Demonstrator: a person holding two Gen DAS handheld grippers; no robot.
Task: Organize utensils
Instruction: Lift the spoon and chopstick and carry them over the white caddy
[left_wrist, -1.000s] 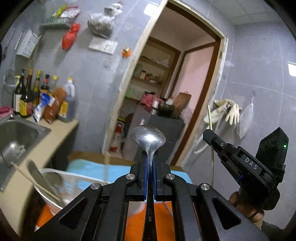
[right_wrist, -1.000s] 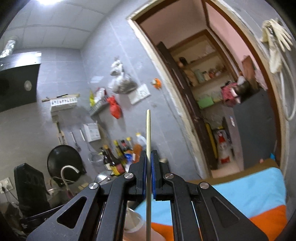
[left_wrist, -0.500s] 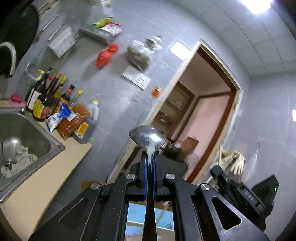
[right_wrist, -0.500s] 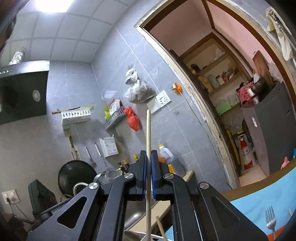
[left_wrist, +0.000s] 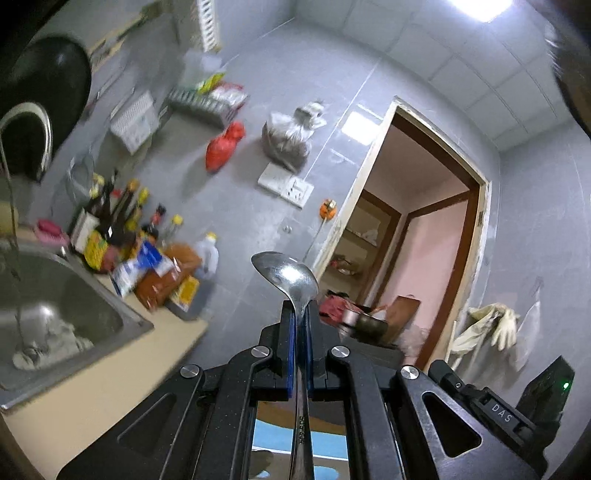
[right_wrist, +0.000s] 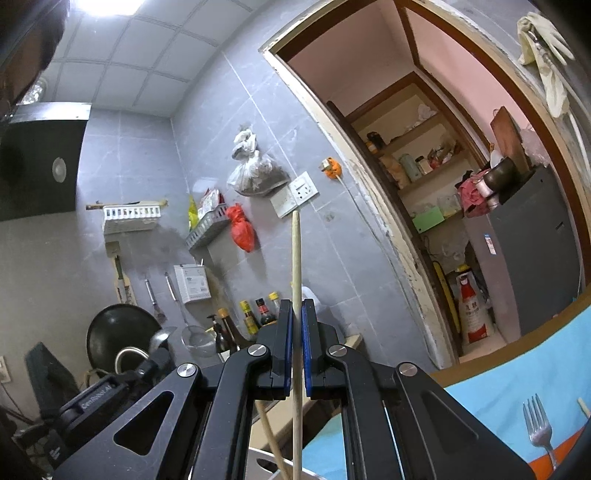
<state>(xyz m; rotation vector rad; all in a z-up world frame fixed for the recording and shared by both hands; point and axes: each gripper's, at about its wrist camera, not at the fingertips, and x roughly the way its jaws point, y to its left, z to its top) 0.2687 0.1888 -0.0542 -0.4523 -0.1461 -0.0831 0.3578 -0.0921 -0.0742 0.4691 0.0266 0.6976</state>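
Swung from table toward sink (left_wrist: 55, 295) and bottle-lined counter (left_wrist: 110, 369) over the last second, so likely mid-carry, nothing yet dropped off. Left gripper (left_wrist: 300, 325) clamped on steel spoon (left_wrist: 288, 275), bowl up; right gripper (right_wrist: 297, 325) pinching wooden chopstick (right_wrist: 295, 258), upright. Only in right view: blue-orange mat (right_wrist: 517, 387) with fork (right_wrist: 537, 424) waiting, second chopstick (right_wrist: 271, 439) below.

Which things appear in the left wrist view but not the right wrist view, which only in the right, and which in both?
Only the left wrist view: the steel sink and the spoon clamped in the left hand-held gripper. Only the right wrist view: the fork on the blue cloth and the wooden chopstick clamped in the right hand-held gripper. Both: the red bag, wall socket and doorway.
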